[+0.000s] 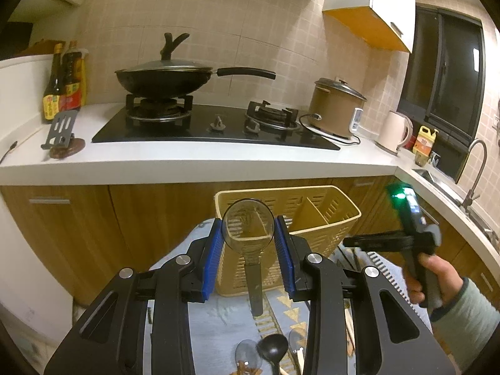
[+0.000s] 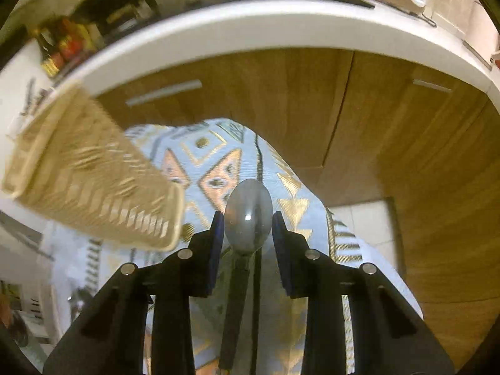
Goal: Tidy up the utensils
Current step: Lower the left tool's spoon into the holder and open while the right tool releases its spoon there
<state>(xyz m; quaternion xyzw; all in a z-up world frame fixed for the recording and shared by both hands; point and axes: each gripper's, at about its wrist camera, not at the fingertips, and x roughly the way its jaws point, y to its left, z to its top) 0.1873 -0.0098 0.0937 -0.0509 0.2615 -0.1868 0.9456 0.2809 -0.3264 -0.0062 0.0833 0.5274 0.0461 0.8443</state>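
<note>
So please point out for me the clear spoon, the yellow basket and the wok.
clear spoon (image 1: 248,223): left wrist view, middle of its bowl.
yellow basket (image 1: 325,218): left wrist view, its inner wall, right compartment.
wok (image 1: 162,82): left wrist view, its black side under the lid.

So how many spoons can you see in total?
5: one spoon in the left gripper, one in the right gripper, three lying on the cloth; the grippers may hide more.
</note>
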